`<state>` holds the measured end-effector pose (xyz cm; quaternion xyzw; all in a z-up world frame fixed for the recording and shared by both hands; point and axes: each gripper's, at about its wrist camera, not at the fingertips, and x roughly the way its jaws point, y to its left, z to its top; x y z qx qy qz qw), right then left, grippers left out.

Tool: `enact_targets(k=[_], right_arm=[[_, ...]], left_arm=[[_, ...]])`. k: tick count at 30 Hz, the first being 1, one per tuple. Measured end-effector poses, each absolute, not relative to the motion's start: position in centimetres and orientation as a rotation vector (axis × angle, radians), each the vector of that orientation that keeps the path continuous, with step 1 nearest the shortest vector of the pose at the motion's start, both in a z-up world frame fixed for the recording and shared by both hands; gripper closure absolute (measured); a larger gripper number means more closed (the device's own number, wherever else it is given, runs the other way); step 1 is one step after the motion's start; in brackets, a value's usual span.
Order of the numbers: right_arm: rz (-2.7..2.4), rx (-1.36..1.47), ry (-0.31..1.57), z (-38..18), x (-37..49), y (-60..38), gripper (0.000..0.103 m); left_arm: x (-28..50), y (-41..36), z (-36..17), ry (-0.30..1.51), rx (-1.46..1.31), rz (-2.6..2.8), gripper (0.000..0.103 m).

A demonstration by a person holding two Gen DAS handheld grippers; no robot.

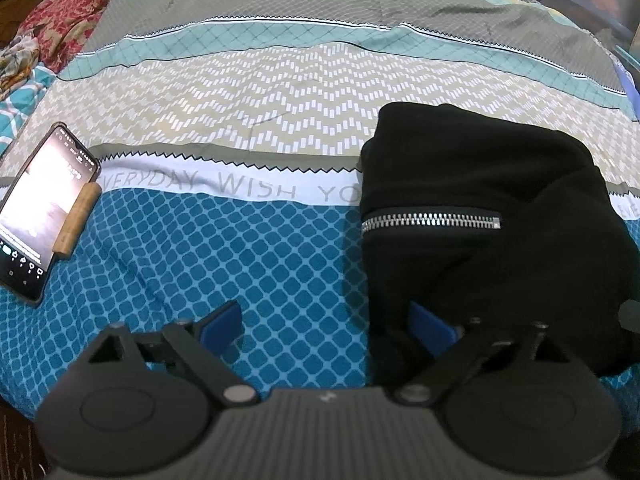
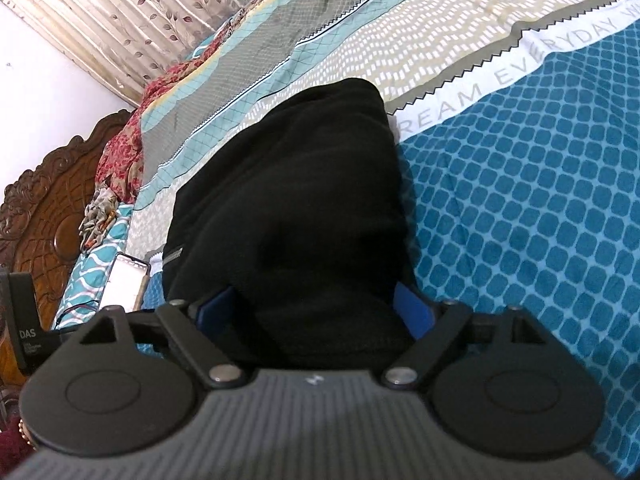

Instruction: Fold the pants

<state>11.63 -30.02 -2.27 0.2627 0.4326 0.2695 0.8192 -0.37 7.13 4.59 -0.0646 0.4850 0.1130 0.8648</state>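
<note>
The black pants (image 1: pixel 480 216) lie folded into a compact bundle on the patterned bedsheet (image 1: pixel 240 248), with a silver zipper (image 1: pixel 432 220) showing on the left side. My left gripper (image 1: pixel 328 328) is open at the bundle's near left corner; its right blue pad (image 1: pixel 432 328) sits against the black cloth, its left pad (image 1: pixel 222 326) over the sheet. In the right wrist view the pants (image 2: pixel 296 200) fill the centre. My right gripper (image 2: pixel 316 312) is open with the bundle's near edge lying between its blue pads (image 2: pixel 412 314).
A phone (image 1: pixel 40 212) with its screen lit leans on a small wooden stand (image 1: pixel 78 220) at the left on the bed. Red floral bedding (image 1: pixel 60 20) lies at the far left. A carved wooden headboard (image 2: pixel 44 208) and a curtain (image 2: pixel 120 12) show in the right wrist view.
</note>
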Motion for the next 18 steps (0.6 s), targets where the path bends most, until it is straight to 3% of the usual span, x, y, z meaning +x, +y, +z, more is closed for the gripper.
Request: enact_targets(k=[6, 11, 13, 18], right_arm=[[0.566, 0.551, 0.909, -2.4, 11.4, -29.7, 0.01], [0.569, 0.55, 0.888, -2.5, 11.1, -29.5, 0.009], [0.596, 0.577, 0.867, -2.8, 11.0, -29.5, 0.0], [0.613, 0.603, 0.858, -3.1, 11.1, -30.1, 0.0]], left_arm=[[-0.5, 7.9, 4.1, 1.013, -0.171, 0.23, 0.0], [-0.7, 9.3, 3.4, 1.024, -0.257, 0.203, 0.0], [-0.8, 9.7, 3.1, 1.029, -0.292, 0.197, 0.0], [-0.8, 9.7, 2.9, 1.027, -0.295, 0.192, 0.0]])
